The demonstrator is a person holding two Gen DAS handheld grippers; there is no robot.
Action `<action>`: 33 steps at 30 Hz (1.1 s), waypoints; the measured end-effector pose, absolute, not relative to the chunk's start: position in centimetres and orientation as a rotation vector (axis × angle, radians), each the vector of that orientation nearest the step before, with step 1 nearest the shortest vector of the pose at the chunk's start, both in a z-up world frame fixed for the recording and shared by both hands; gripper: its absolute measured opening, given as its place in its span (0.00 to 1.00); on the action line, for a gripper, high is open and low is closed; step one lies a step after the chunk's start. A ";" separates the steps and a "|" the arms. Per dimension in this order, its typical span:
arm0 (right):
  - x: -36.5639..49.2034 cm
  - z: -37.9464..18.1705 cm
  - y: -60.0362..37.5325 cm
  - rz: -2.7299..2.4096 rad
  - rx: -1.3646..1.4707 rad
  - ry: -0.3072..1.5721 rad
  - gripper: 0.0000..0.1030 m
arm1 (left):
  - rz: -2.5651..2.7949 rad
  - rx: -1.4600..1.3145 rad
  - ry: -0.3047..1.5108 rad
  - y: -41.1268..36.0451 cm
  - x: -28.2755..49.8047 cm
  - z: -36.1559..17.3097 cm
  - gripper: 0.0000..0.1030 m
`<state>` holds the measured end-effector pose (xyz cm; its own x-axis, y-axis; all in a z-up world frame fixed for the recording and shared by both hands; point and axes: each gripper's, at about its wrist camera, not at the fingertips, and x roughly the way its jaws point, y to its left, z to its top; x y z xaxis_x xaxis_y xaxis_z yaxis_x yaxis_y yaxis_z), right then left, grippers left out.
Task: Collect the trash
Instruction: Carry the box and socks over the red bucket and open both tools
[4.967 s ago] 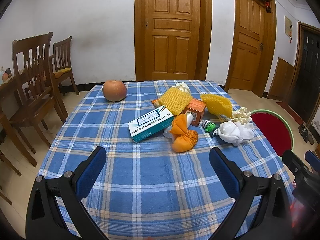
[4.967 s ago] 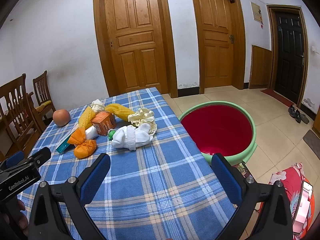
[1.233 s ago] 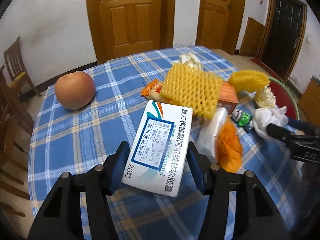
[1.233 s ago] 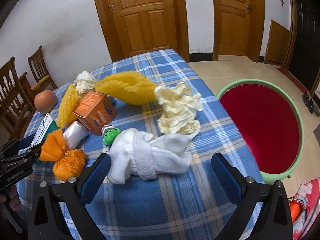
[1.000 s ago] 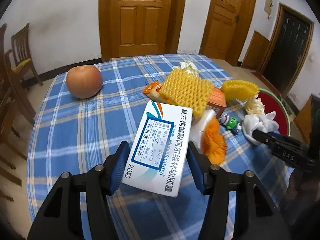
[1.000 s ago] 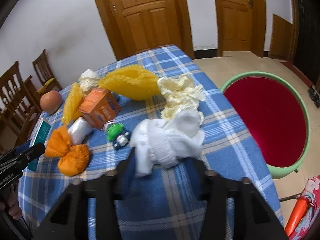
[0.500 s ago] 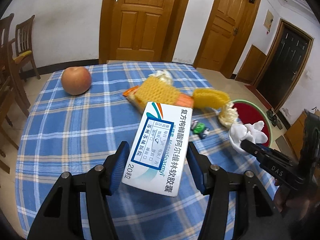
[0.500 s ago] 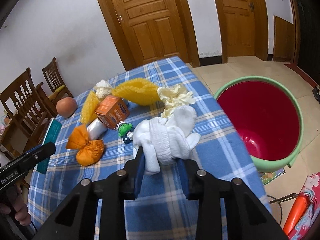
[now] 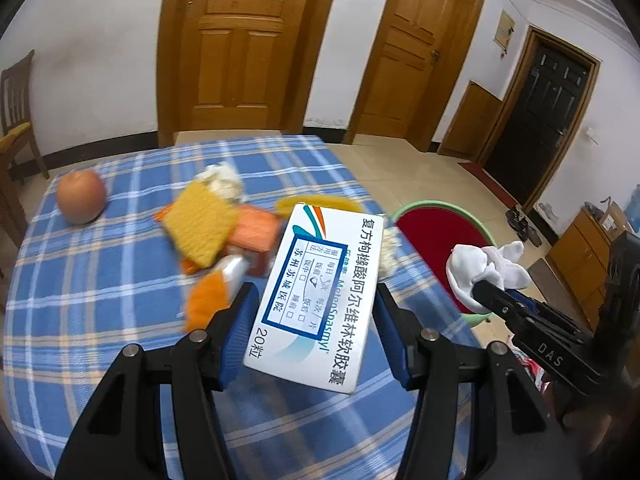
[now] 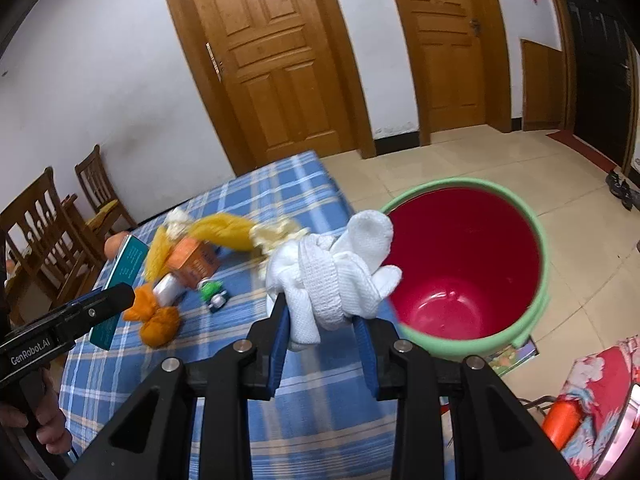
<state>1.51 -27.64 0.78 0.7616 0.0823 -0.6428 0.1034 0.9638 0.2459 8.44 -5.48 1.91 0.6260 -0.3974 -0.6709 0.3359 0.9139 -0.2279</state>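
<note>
My left gripper (image 9: 314, 294) is shut on a white medicine box (image 9: 324, 264), held tilted above the blue checked table (image 9: 100, 320). My right gripper (image 10: 320, 312) is shut on a bundle of white cloth (image 10: 332, 264), held in the air beside the table's right edge, at the rim of a green bucket with a red inside (image 10: 480, 240). The left wrist view shows that bundle (image 9: 484, 268) in front of the bucket (image 9: 436, 232). Left on the table are yellow foam netting (image 9: 200, 228), an orange carton (image 9: 252, 232), an orange cloth (image 10: 158, 320), a green toy (image 10: 214, 294) and crumpled cream paper (image 10: 276, 236).
An apple (image 9: 80, 196) lies at the table's far left. Wooden chairs (image 10: 48, 232) stand left of the table. The bucket stands on the tiled floor right of the table, with a flowered red thing (image 10: 592, 396) near it. Wooden doors line the back wall.
My right gripper shut on the white cloth, lifted it off the table and carried it towards the bucket. My left gripper rose and swung right with the box.
</note>
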 end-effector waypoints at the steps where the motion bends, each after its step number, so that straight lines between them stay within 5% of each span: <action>1: 1.5 0.8 -28.3 -0.016 0.278 0.702 0.33 | -0.425 -0.081 0.792 -6.1 8.4 2.0 0.57; 33: 1.4 -4.2 -41.7 -0.232 0.484 0.743 0.36 | -0.605 0.089 0.912 -25.4 14.4 -3.4 0.57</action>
